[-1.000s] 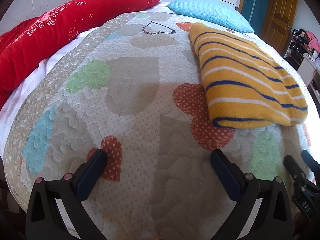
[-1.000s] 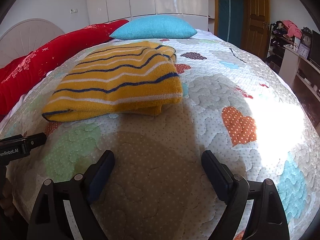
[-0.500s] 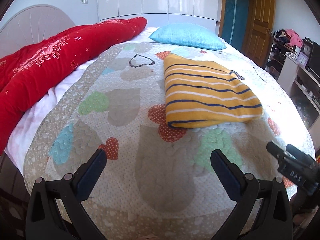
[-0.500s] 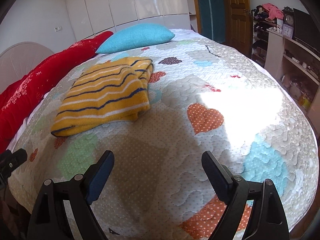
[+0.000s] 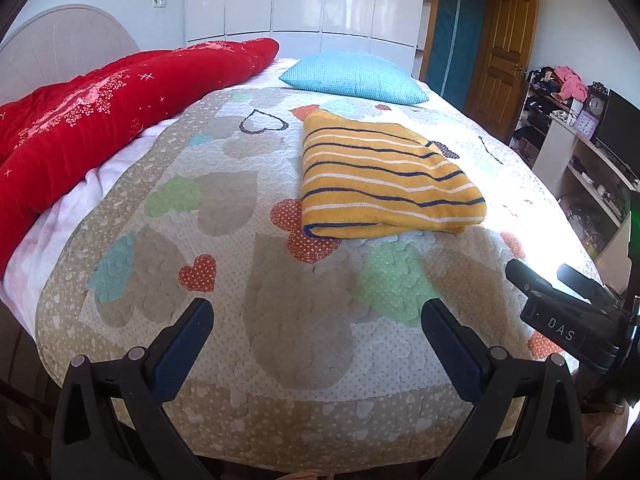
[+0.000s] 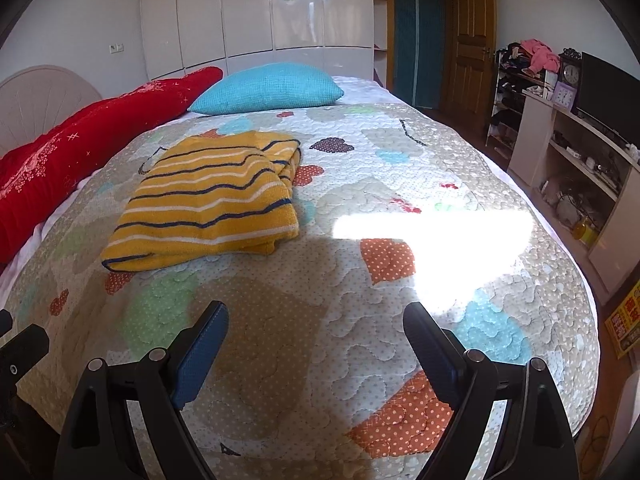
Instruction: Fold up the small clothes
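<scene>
A yellow knit garment with navy and white stripes [image 5: 380, 184] lies folded into a flat rectangle on the heart-patterned quilt [image 5: 280, 300]; it also shows in the right wrist view [image 6: 212, 204]. My left gripper [image 5: 318, 316] is open and empty, held above the foot of the bed, well short of the garment. My right gripper [image 6: 316, 320] is open and empty, also back near the bed's foot. The right gripper's body shows at the right edge of the left wrist view [image 5: 568, 316].
A red duvet [image 5: 100, 120] lies along the left side and a blue pillow [image 5: 352, 76] at the head. A shelf unit with a clock and clutter [image 6: 568, 148] stands to the right. A wooden door [image 6: 472, 40] and white wardrobes [image 6: 260, 12] are behind.
Both grippers have pulled back and risen away from the garment, which now looks smaller and farther off. The garment has not moved. Both stay open.
</scene>
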A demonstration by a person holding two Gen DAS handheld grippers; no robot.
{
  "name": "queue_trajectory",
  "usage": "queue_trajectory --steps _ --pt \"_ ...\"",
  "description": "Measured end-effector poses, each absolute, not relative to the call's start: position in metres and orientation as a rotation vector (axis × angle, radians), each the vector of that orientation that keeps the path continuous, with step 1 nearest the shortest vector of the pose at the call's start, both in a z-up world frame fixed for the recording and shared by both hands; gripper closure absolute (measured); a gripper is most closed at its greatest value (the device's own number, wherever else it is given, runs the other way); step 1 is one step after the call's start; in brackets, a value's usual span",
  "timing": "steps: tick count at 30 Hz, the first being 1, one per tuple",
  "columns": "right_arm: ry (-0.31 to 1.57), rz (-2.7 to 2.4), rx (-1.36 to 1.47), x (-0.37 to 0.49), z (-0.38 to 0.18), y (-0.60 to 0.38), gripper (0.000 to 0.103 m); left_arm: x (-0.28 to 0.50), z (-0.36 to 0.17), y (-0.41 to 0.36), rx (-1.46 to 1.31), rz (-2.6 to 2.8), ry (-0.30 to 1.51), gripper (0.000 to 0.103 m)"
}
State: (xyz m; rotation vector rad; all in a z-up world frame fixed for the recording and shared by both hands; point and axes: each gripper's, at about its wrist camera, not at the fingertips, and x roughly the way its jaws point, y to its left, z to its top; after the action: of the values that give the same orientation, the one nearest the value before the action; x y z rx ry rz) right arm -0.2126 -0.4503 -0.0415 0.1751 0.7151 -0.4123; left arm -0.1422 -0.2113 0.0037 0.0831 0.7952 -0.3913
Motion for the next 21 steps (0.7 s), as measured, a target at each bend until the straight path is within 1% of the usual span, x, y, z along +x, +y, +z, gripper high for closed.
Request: queue_trajectory --steps 8,21 --pt "0.727 -0.388 0.124 -0.202 -0.042 -0.434 0.011 -0.137 -0.006 -0.206 0.076 -0.391 0.840 0.000" --pt "0.742 -0.404 0.105 -0.199 -0.052 -0.435 0.011 -0.132 -0.020 -0.209 0.082 -0.395 0.895 0.000"
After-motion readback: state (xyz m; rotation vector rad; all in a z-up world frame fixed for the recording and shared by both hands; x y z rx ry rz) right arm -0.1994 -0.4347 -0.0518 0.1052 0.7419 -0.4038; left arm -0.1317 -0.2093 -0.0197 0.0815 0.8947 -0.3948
